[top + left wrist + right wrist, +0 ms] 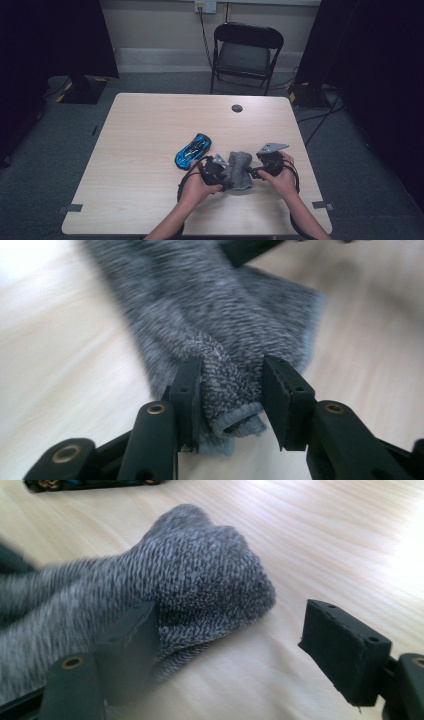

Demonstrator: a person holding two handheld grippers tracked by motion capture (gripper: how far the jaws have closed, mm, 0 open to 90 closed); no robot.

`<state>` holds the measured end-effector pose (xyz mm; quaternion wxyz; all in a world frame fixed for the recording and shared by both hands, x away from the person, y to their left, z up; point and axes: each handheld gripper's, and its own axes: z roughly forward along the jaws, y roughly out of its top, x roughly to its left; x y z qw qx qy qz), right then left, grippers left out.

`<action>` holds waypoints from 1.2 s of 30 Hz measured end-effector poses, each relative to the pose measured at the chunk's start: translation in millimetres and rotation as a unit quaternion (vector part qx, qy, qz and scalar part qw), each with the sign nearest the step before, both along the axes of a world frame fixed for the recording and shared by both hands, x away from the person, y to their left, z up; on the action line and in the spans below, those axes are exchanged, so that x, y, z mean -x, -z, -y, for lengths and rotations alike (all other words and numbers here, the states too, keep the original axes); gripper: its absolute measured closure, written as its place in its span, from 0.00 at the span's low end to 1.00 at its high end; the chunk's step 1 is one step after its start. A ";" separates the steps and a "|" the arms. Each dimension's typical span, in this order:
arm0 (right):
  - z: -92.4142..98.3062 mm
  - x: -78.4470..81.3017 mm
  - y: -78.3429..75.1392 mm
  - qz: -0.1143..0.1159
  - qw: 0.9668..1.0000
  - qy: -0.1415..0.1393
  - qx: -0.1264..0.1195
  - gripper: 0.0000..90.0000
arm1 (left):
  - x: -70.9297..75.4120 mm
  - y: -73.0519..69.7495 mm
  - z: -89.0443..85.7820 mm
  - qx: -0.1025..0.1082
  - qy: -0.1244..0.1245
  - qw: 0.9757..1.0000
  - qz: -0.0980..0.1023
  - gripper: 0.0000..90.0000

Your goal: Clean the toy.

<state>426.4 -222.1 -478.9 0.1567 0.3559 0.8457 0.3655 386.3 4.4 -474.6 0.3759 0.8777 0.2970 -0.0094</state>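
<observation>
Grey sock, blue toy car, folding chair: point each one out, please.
grey sock (239,170), high view, middle of the knit between the grippers.
blue toy car (192,150), high view, on its roof.
folding chair (244,57), high view, on the seat.

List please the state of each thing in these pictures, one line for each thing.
grey sock: lying crumpled on the table, one fold between the left fingers.
left gripper: shut on the sock fold.
right gripper: open, one finger against the sock.
blue toy car: on its wheels, untouched.
folding chair: unfolded, empty.
</observation>
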 end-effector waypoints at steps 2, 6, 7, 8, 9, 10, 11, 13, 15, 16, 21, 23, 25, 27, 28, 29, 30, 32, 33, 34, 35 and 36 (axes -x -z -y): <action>2.7 -2.5 -2.4 0.002 1.000 0.007 0.001 0.25 | 0.8 0.0 13.6 0.008 0.013 1.000 0.007 0.62; 7.6 -4.0 -6.9 0.007 1.000 0.015 -0.003 0.25 | 2.3 -0.6 27.2 0.008 0.030 0.999 0.017 0.58; 8.6 -3.2 -8.0 0.008 1.000 0.015 -0.004 0.25 | 2.9 -1.7 26.7 0.007 0.031 0.999 0.020 0.56; 9.4 -1.9 -9.5 0.008 1.000 0.015 -0.006 0.25 | 3.3 -3.1 23.9 0.007 0.027 0.999 0.025 0.55; 10.0 0.5 -11.6 0.009 1.000 0.014 -0.009 0.25 | 3.1 -4.4 20.8 0.007 0.025 0.999 0.029 0.53; 10.0 2.1 -13.1 0.011 1.000 0.015 -0.009 0.25 | 2.5 -7.2 15.7 0.004 0.021 0.999 0.034 0.51; 9.7 4.2 -15.4 0.016 1.000 0.014 -0.005 0.24 | 2.0 -10.5 9.9 0.003 0.014 0.999 0.041 0.49; 7.5 8.6 -20.6 0.022 1.000 0.008 -0.009 0.26 | 0.1 -18.2 -3.4 0.001 -0.005 0.998 0.060 0.44; 2.6 13.2 -24.4 0.019 1.000 0.005 -0.017 0.26 | -2.8 -25.8 -17.9 -0.005 -0.027 0.997 0.079 0.39; -0.4 15.8 -25.7 0.017 1.000 0.003 -0.024 0.26 | -4.7 -29.2 -25.3 -0.006 -0.037 0.996 0.084 0.37; -17.0 24.9 -22.7 -0.004 0.998 0.010 -0.060 0.27 | -15.0 -41.2 -53.9 -0.020 -0.075 0.992 0.102 0.31; -27.1 26.7 -15.9 -0.007 0.999 0.006 -0.044 0.26 | -21.7 -43.1 -61.5 -0.031 -0.090 0.989 0.111 0.28; -35.0 27.4 -7.0 -0.019 0.999 0.003 -0.029 0.26 | -29.9 -42.5 -68.5 -0.041 -0.102 0.988 0.108 0.26; -39.2 27.9 0.7 -0.022 1.000 0.006 -0.013 0.25 | -39.1 -39.8 -75.5 -0.046 -0.115 0.986 0.110 0.24; -39.5 27.6 3.8 -0.022 1.000 0.006 -0.005 0.25 | -45.1 -37.4 -80.0 -0.054 -0.124 0.985 0.106 0.23; -38.2 26.8 7.0 -0.027 1.000 0.007 -0.004 0.25 | -48.7 -35.1 -82.1 -0.054 -0.129 0.984 0.105 0.22; -36.9 26.5 8.3 -0.032 0.999 0.008 -0.008 0.25 | -53.5 -32.1 -84.2 -0.056 -0.134 0.984 0.104 0.21; -34.1 25.4 10.8 -0.036 0.999 0.007 -0.010 0.26 | -63.9 -27.3 -88.3 -0.066 -0.139 0.983 0.104 0.20; -32.8 24.8 12.1 -0.035 0.999 0.007 -0.009 0.26 | -69.3 -25.4 -90.1 -0.073 -0.139 0.982 0.107 0.19; -31.7 24.2 13.5 -0.037 0.999 0.006 -0.014 0.26 | -74.1 -23.5 -90.7 -0.073 -0.143 0.981 0.112 0.19; -30.9 23.9 14.1 -0.037 0.999 0.005 -0.017 0.26 | -78.7 -21.3 -90.6 -0.074 -0.144 0.980 0.118 0.19; -30.9 24.1 14.1 -0.036 0.999 0.003 -0.014 0.27 | -83.4 -19.2 -90.7 -0.081 -0.139 0.980 0.117 0.18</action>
